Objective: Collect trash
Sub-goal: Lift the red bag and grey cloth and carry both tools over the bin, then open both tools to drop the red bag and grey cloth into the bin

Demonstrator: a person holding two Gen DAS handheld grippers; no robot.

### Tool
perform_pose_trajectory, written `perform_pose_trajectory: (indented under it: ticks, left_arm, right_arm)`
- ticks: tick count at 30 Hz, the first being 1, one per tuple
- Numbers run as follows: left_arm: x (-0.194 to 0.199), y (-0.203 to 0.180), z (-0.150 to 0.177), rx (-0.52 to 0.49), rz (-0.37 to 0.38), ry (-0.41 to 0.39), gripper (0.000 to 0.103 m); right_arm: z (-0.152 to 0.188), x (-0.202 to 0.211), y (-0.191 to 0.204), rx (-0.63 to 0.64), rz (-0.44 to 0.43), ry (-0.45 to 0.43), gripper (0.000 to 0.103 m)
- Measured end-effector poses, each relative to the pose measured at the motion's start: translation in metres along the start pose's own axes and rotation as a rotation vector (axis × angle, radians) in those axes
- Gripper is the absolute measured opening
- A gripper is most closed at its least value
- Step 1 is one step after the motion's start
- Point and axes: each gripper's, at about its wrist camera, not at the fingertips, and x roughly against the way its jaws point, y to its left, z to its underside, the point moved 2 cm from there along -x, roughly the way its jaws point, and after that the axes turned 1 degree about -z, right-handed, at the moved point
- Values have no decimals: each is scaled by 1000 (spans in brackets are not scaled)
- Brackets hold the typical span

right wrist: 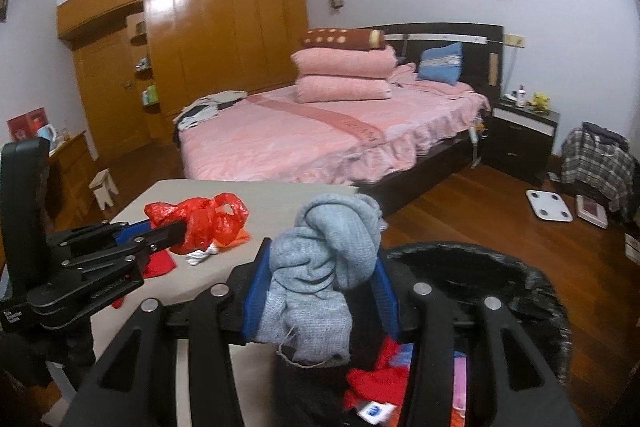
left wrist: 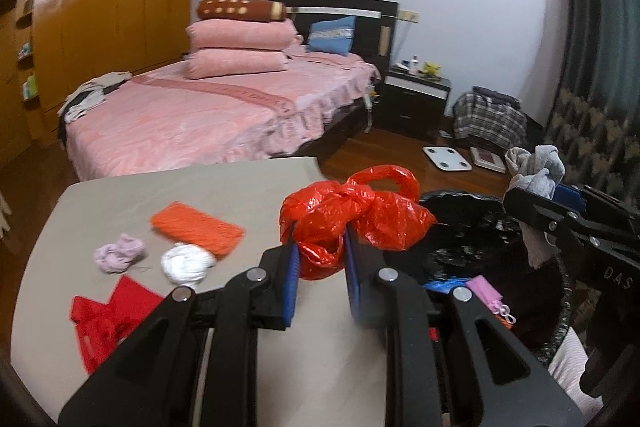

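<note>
The left gripper [left wrist: 320, 259] is clamped on a knotted red bag [left wrist: 352, 219], held above the right edge of a beige table [left wrist: 208, 187]. The right gripper [right wrist: 320, 291] pinches a grey cloth [right wrist: 328, 259] over the rim of a bin [right wrist: 520, 291] lined with black plastic, which stands just beside the table. Inside the bin lie red, blue and pink scraps; what they are is hard to tell.

On the table rest an orange pad [left wrist: 198, 227], a lilac wad [left wrist: 120, 253], a white wad [left wrist: 188, 263] touching the pad's near corner, and a red sheet [left wrist: 108, 319] at the near left edge.

Beyond the table stands a bed [left wrist: 192, 119] with a pink cover, stacked pink quilts [left wrist: 240, 47], a brown bolster on top and a blue pillow [left wrist: 332, 35] against the dark headboard. Some clothes lie on the bed's far side. A wooden wardrobe [left wrist: 108, 15] fills the left wall. Right of the bed is a dark nightstand [left wrist: 416, 99] with small items on it, then a plaid bundle [left wrist: 488, 115]. A white scale [left wrist: 448, 158] lies on the wood floor near it. A small stool [right wrist: 104, 187] stands by the wardrobe in the right view.
</note>
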Motion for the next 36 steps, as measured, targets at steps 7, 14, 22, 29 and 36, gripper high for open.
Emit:
perform_pose_trajectory:
  ticks: [7,14,22,29,36]
  left_arm:
    - [-18,-47,1,-52,91,16,19]
    - [-40,-88,11,-96,179,48,19]
    - [-66,-119,17,-137,226,86,20]
    - [-76,-127,25,-142,295,134,47]
    - [-69,-116,29,-134,273,123,66]
  right_arm:
    - [12,14,-45,-36,96,9,47]
    - [27,23,-81,-61,167,25,47]
    - [40,27,-110,-88,208,42,47]
    - [44,25,-125,-101,228,57,52]
    - [42,27,-130,-109,243,41,78]
